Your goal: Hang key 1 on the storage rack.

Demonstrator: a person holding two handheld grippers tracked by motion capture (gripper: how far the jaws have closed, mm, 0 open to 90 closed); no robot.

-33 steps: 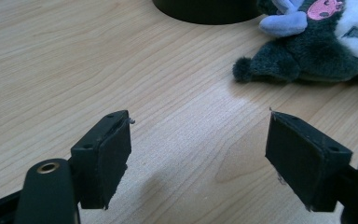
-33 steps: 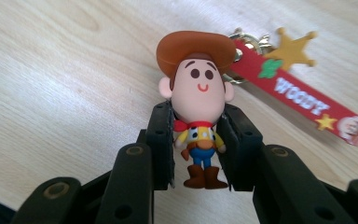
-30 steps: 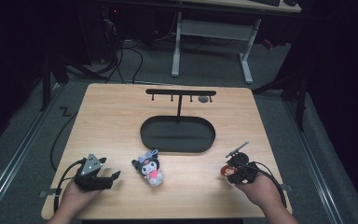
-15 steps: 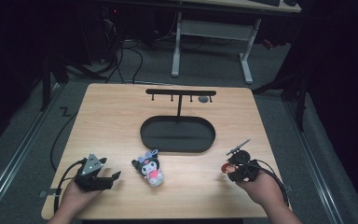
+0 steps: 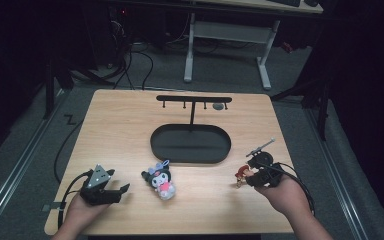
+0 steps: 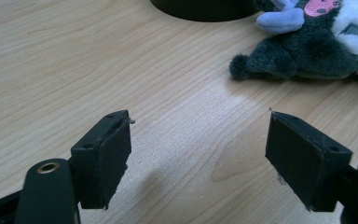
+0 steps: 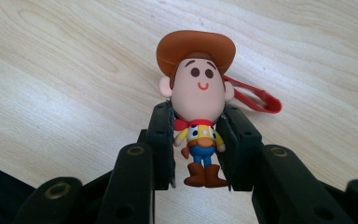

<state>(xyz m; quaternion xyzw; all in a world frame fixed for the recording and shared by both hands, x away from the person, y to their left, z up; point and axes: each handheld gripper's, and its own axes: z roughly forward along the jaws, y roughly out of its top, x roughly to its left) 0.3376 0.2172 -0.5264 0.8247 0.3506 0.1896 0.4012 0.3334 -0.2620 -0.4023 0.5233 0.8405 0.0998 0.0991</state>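
Cowboy figure (image 7: 197, 116) sits clamped in right gripper (image 7: 196, 140) near table edge (image 5: 285, 150); left gripper (image 6: 198, 149) released.

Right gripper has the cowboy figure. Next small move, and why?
Probably lift it and carry it toward the hook rack. The right gripper is shut on the cowboy figure, its red loop hangs free, and the rack's pegs look bare.

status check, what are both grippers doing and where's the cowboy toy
Right gripper shut on cowboy toy, low over table. Left gripper open, holding nothing. Plush toy between them; hanger stand beyond.
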